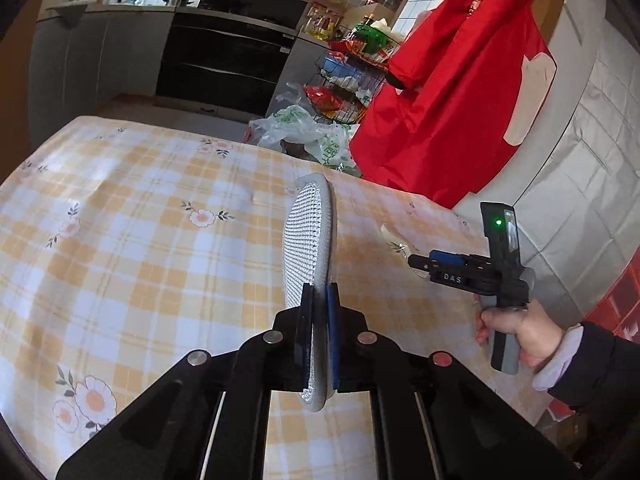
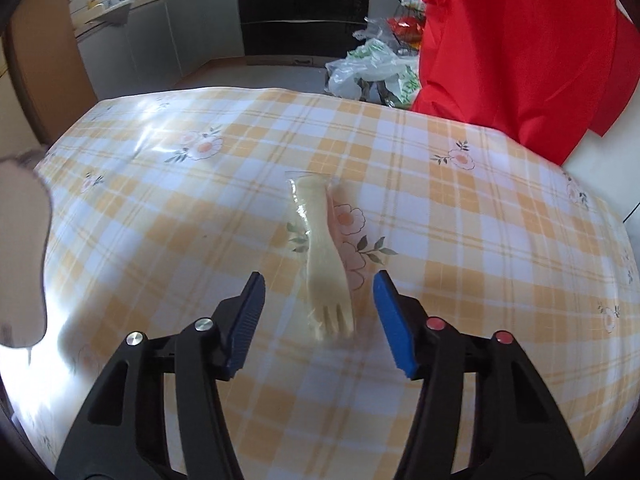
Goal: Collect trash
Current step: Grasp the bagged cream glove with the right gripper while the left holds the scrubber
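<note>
My left gripper (image 1: 319, 312) is shut on a grey mesh shoe insole (image 1: 306, 236) and holds it on edge above the yellow checked tablecloth (image 1: 140, 240). The insole's blurred edge shows at the far left of the right wrist view (image 2: 24, 256). My right gripper (image 2: 318, 314) is open just above the table, with a cream plastic fork in a clear wrapper (image 2: 324, 256) lying between and just beyond its fingertips. In the left wrist view the right gripper (image 1: 414, 262) hovers by that wrapper (image 1: 394, 236) near the table's right edge.
A red cloth (image 1: 452, 92) hangs over a white surface past the table's far right side. White plastic bags (image 1: 304, 132) and a wire rack of groceries (image 1: 352, 76) stand on the floor beyond the table. Kitchen cabinets and a black oven (image 1: 228, 60) line the back.
</note>
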A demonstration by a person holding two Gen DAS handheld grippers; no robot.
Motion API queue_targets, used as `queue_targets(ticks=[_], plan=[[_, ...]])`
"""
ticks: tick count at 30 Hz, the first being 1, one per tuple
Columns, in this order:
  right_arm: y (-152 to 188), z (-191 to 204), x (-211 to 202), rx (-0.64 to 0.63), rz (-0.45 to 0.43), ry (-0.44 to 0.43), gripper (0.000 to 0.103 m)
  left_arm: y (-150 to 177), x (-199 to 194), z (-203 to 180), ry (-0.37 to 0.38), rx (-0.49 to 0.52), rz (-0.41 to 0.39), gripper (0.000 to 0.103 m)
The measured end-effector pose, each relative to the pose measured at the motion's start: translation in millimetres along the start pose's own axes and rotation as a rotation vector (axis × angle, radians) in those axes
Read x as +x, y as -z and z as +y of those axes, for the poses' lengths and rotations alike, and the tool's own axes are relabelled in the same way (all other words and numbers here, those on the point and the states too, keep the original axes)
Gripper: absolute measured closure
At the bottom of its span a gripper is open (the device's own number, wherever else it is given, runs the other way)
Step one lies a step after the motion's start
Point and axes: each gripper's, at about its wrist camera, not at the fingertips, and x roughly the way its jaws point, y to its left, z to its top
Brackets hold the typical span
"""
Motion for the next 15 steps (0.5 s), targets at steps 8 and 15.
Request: queue_targets(ticks=[8,15], plan=[[1.5,-0.2,7.9,0.023,0.035,-0.011,0.078,16.7,-21.7,3.9,0.012,-0.029,-0.006,0.096],[35.2,1.7,-38.8,0.071,-0.061,-0.096,0.078,26.4,-41.0,-2.2,0.018,-0.026,-0.018,0.096]])
